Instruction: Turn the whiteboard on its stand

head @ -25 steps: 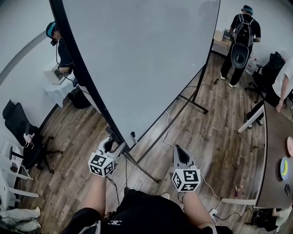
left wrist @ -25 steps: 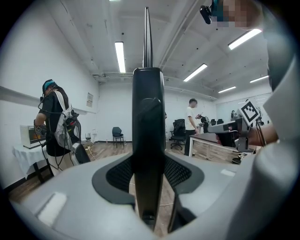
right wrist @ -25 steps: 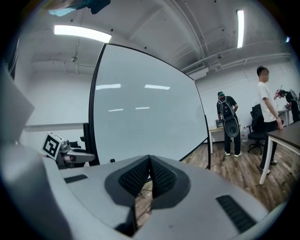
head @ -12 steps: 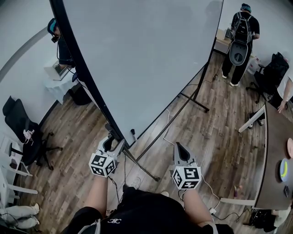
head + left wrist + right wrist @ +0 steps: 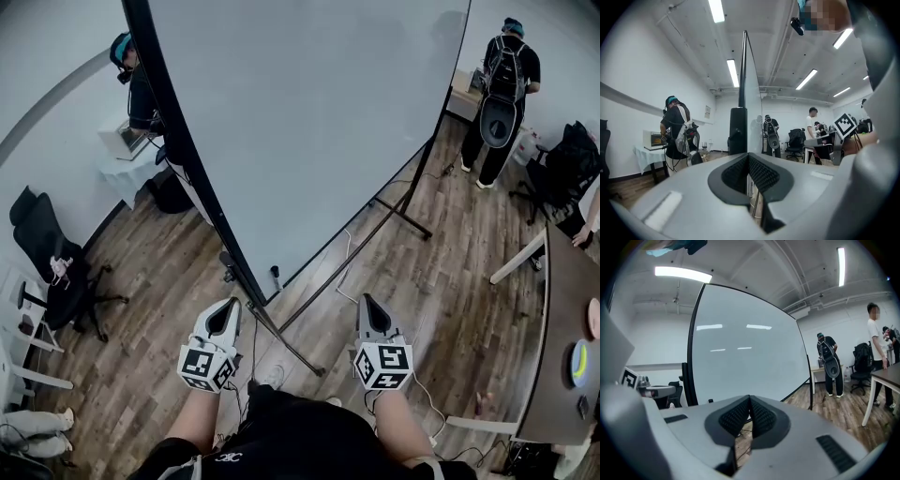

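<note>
A large black-framed whiteboard (image 5: pixel 309 122) fills the upper frame on its thin black metal stand (image 5: pixel 403 217). Below it, the left gripper (image 5: pixel 228 307) closes empty and the right gripper (image 5: pixel 366 302) is shut too, both apparently clear to let the board swing.

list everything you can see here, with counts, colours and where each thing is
whiteboard: 1, white with a black frame, centre, on its stand
stand: 1, black, feet on the floor under the board
office chairs: 2, black, one at left, one far right
small table: 1, white cloth, back left
brown table: 1, right edge
other people: 3, one back left by the small table, one back right, one at the right edge, mostly cut off
floor: wood planks
left claw: 1, grey, near the board's lower corner, jaws closing shut, nothing between them
right claw: 1, grey, over the floor, shut, empty
</note>
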Demonstrator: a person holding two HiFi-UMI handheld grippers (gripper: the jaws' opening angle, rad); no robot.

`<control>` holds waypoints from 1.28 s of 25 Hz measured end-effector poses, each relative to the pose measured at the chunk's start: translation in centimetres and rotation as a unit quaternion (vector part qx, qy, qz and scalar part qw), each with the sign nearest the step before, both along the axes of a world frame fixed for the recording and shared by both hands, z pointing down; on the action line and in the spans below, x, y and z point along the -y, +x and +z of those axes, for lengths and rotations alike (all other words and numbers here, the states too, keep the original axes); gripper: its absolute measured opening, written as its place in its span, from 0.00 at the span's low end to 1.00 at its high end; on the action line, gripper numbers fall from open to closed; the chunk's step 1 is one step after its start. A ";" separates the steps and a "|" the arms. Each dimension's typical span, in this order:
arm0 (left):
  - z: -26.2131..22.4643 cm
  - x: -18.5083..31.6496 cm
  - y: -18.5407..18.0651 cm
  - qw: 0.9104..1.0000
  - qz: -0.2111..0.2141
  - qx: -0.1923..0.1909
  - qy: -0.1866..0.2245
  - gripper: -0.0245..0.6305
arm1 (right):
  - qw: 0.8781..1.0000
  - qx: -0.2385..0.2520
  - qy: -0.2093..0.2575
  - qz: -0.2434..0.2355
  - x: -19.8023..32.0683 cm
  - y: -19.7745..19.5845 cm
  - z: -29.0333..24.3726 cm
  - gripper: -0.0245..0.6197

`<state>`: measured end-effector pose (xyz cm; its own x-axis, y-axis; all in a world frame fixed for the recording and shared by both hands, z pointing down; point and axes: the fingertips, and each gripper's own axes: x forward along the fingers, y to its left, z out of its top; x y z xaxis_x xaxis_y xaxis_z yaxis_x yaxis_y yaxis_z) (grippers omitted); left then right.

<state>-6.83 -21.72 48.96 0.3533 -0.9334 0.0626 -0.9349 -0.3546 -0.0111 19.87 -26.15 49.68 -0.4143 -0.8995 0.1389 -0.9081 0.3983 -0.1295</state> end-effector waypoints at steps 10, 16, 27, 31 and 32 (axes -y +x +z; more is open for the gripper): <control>-3.8 2.3 6.8 1.000 -0.016 0.005 0.012 0.05 | 0.998 0.013 0.048 0.037 -1.0 1.6 -1.8 0.05; -4.7 3.4 12.6 0.999 0.017 0.031 0.019 0.05 | 0.994 0.017 0.072 0.075 -2.3 4.3 -2.8 0.05; -2.6 3.4 20.7 0.997 0.081 0.014 -0.003 0.05 | 0.991 -0.001 0.077 0.109 -4.1 7.4 -2.9 0.05; -2.1 3.5 21.4 0.996 0.091 0.014 -0.010 0.05 | 0.990 0.004 0.084 0.111 -4.3 7.6 -3.4 0.05; -2.2 3.6 21.4 0.996 0.091 0.013 -0.008 0.05 | 0.990 0.005 0.084 0.110 -4.3 7.6 -3.4 0.05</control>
<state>14.58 -25.31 46.73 0.5140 -0.8532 0.0890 -0.8550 -0.5179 -0.0274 27.44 -21.88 46.27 -0.2062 -0.9782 -0.0240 -0.9743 0.2075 -0.0878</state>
